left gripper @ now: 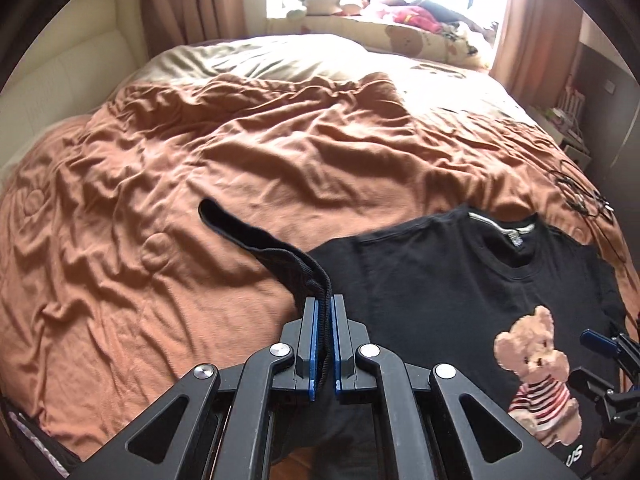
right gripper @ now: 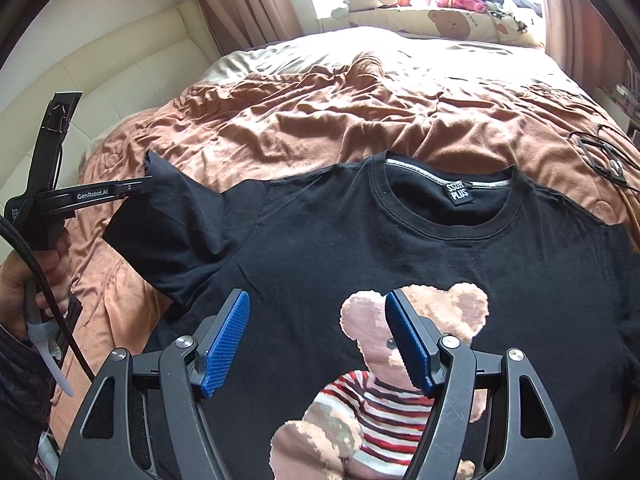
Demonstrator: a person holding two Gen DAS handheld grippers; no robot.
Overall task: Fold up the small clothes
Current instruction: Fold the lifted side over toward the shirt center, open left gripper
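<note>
Left hand-held gripper pinched sleeve | right hand-held gripper wide apart above T-shirt | folding barely begun.

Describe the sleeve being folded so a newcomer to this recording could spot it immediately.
Start at the bed's rumpled orange duvet, then find the black T-shirt with a teddy-bear print lying flat on it. The sleeve is at the picture's left edge of the shirt, lifted off the bedding and pinched in the left tool; the other sleeve lies flat.
</note>
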